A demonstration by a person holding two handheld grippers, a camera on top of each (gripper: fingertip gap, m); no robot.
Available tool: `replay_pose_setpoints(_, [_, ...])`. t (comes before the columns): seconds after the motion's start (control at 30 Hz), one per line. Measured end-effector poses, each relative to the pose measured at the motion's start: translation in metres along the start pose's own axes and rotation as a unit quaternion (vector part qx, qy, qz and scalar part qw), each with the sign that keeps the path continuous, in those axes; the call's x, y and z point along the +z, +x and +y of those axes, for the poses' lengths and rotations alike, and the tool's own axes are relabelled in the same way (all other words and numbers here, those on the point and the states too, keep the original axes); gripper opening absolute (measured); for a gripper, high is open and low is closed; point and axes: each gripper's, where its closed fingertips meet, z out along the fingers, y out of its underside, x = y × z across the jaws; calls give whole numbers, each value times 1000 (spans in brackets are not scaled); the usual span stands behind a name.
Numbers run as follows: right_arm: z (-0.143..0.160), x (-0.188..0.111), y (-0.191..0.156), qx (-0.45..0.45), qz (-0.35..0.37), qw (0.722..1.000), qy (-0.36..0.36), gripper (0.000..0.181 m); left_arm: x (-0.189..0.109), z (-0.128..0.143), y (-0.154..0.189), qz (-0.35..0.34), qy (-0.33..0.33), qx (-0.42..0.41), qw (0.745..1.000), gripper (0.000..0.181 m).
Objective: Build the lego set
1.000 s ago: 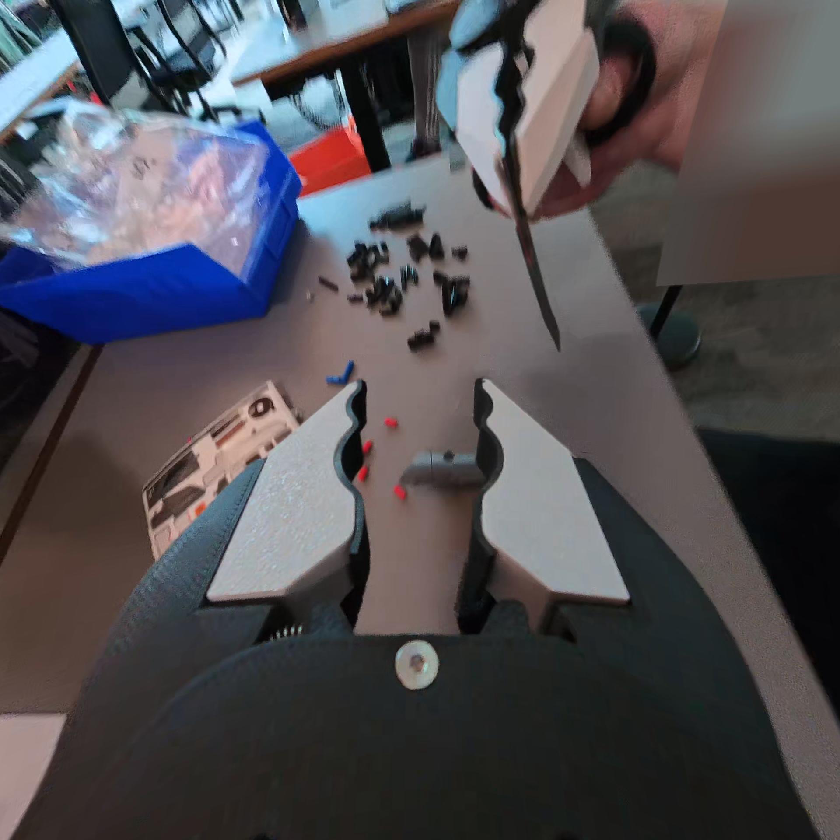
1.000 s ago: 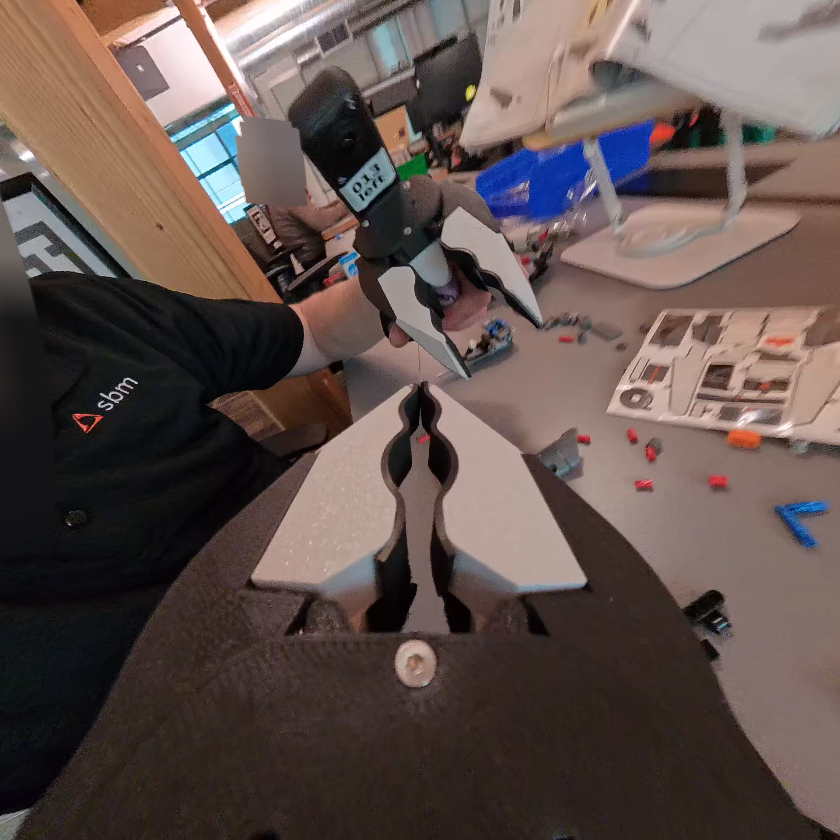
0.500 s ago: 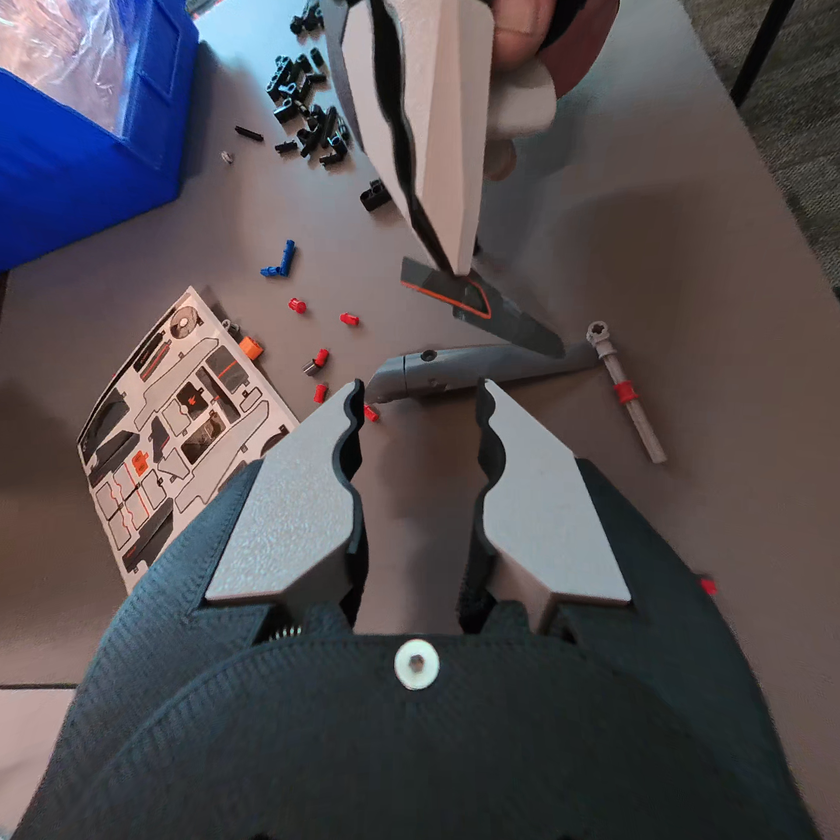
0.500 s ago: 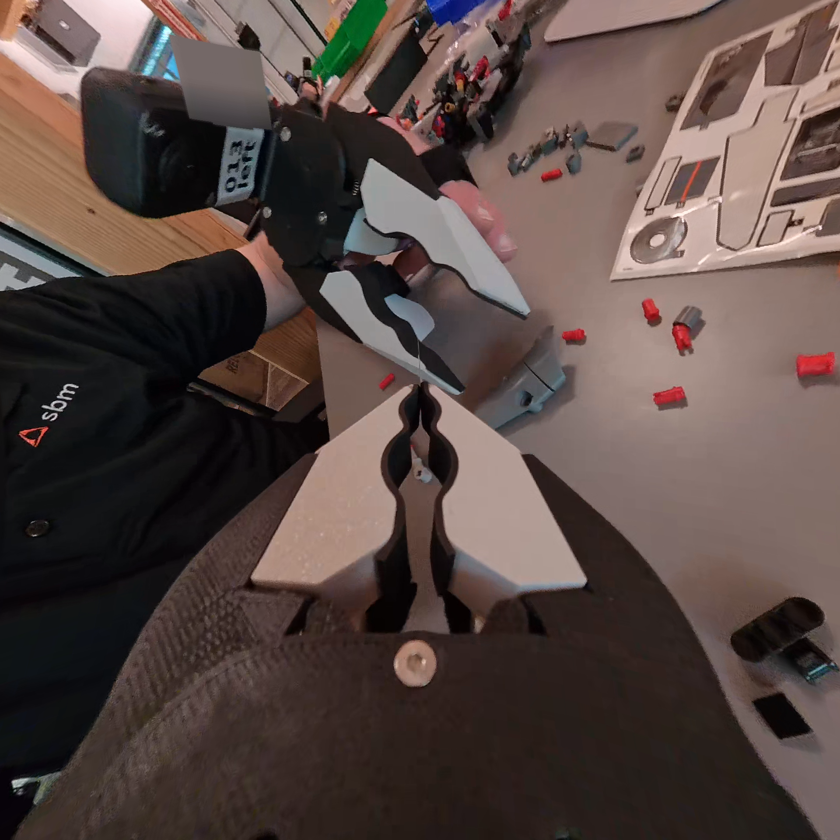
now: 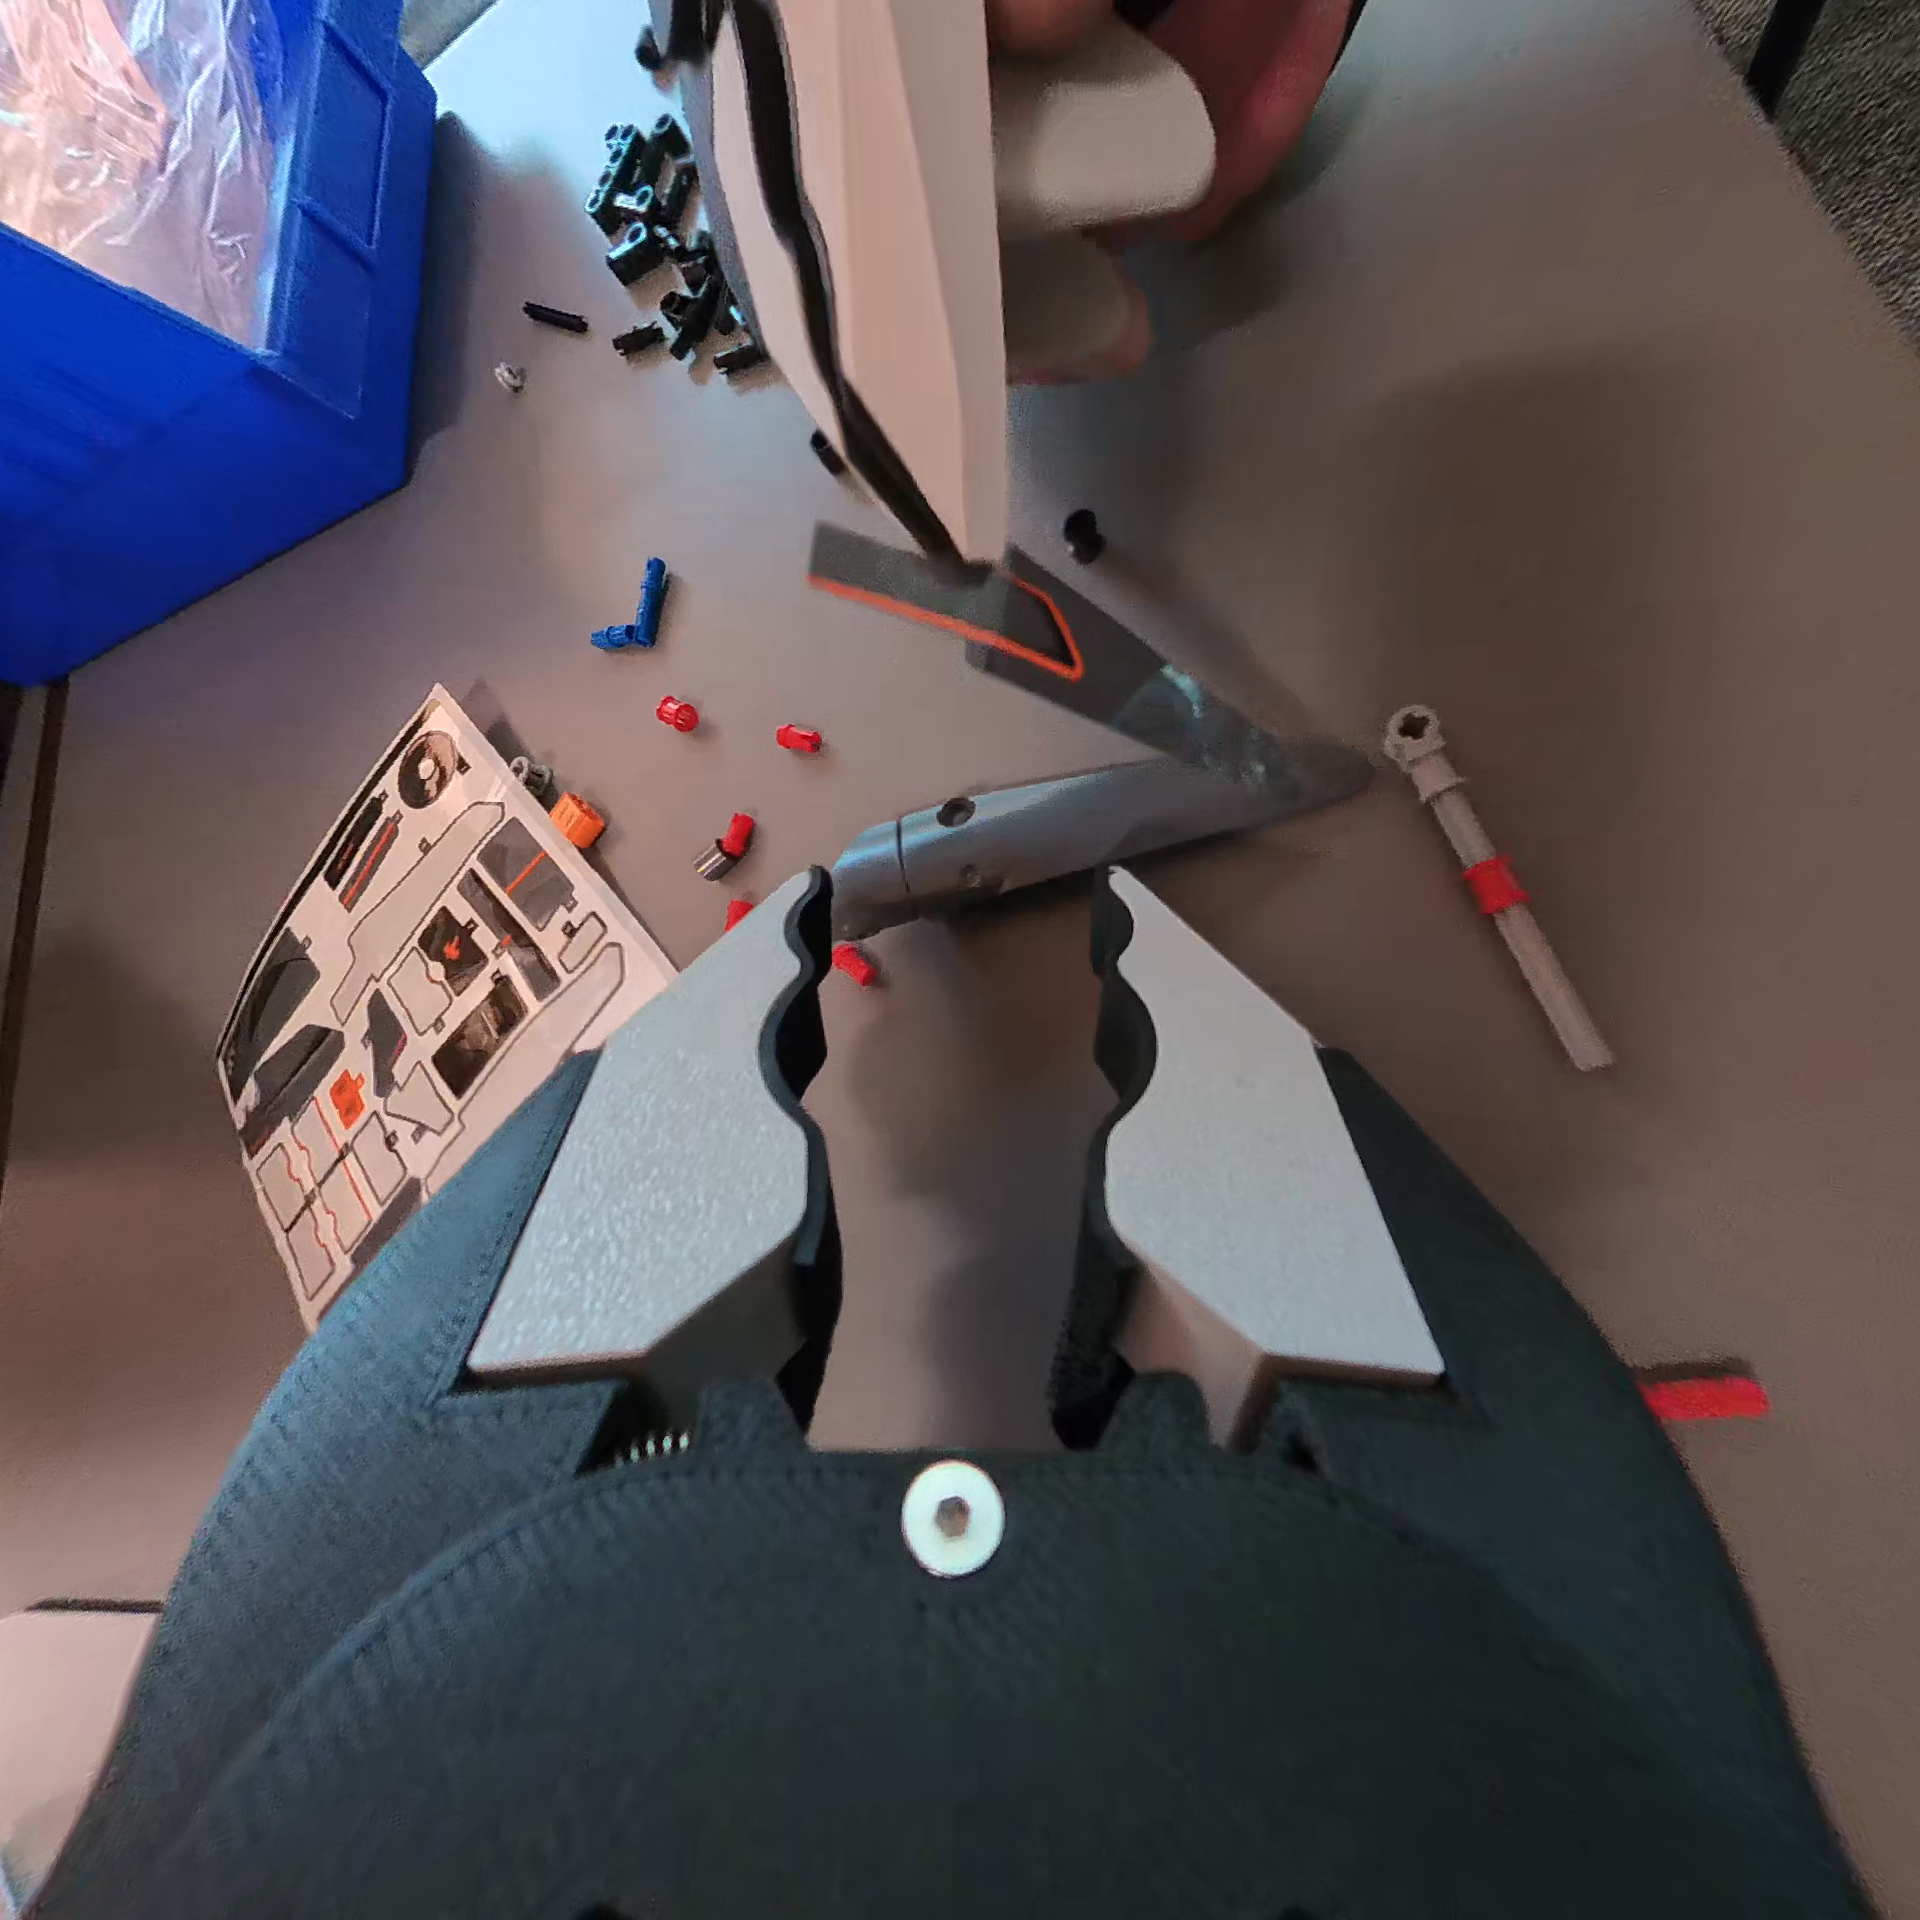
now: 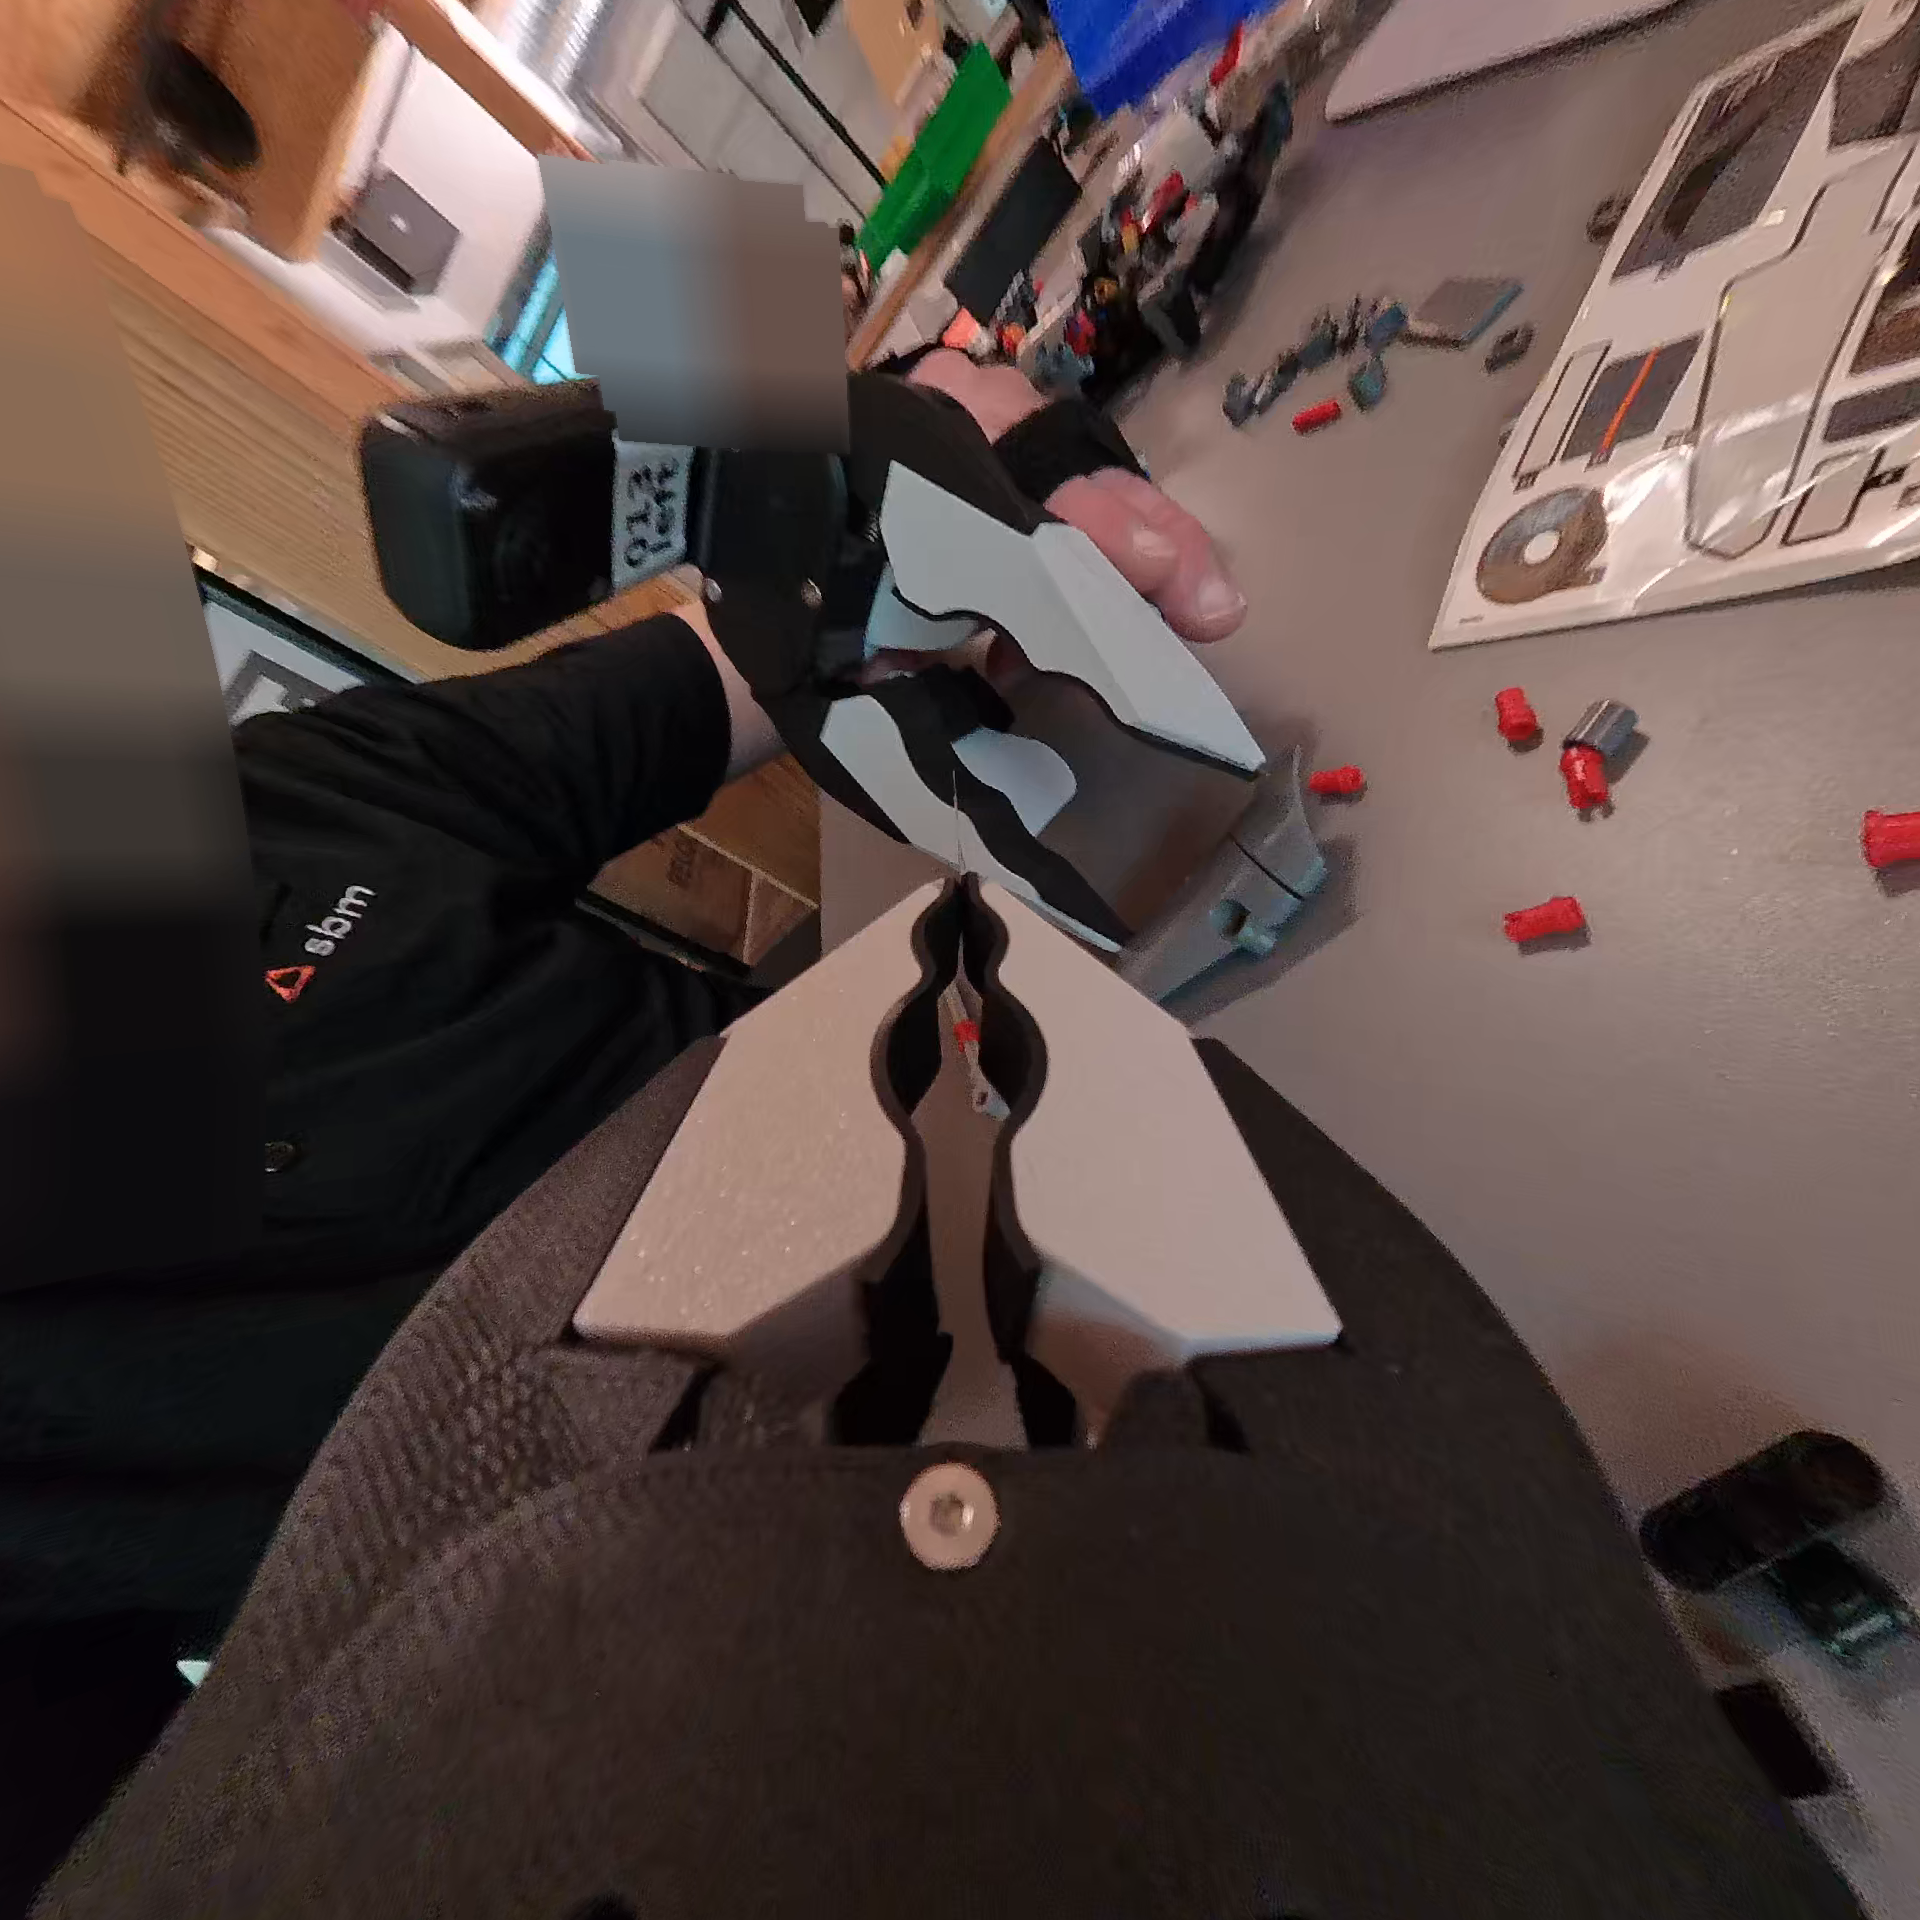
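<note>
While our left gripper [image 5: 961, 914] hangs w/ jaws apart and nothing between them, it sits just above the grey panel [image 5: 1039, 831] lying on the bench [image 5: 1507, 468]. Our right gripper [image 5: 951, 551] comes down from the top of the left wrist view, tips pinched together on a thin dark sticker [image 5: 956, 623] w/ an orange outline; that sticker slants over the far end of the grey panel, and we can't tell if it touches.

From the right wrist view, the right gripper [image 6: 961, 894] shows its jaws nearly meeting at the tips, and a thin sliver runs up from them. Through the gap btwn its fingers we see a grey axle [image 6: 971, 1060] w/ a red bush.

That axle [image 5: 1496, 883] lies on the bench to the right of the panel. Red pins [image 5: 798, 738] are scattered left of the panel, near a sticker sheet [image 5: 416, 966]. A blue piece [image 5: 636, 613] lies beyond them, black pieces [image 5: 655, 249] farther off, beside a blue bin [image 5: 208, 436].
</note>
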Motion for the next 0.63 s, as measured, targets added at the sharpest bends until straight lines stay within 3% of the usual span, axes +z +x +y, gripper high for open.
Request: replay_pose_setpoints(0.63, [8, -6, 11, 26, -28, 996, -77, 0, 2, 2, -8, -3, 12, 4, 1000, 44])
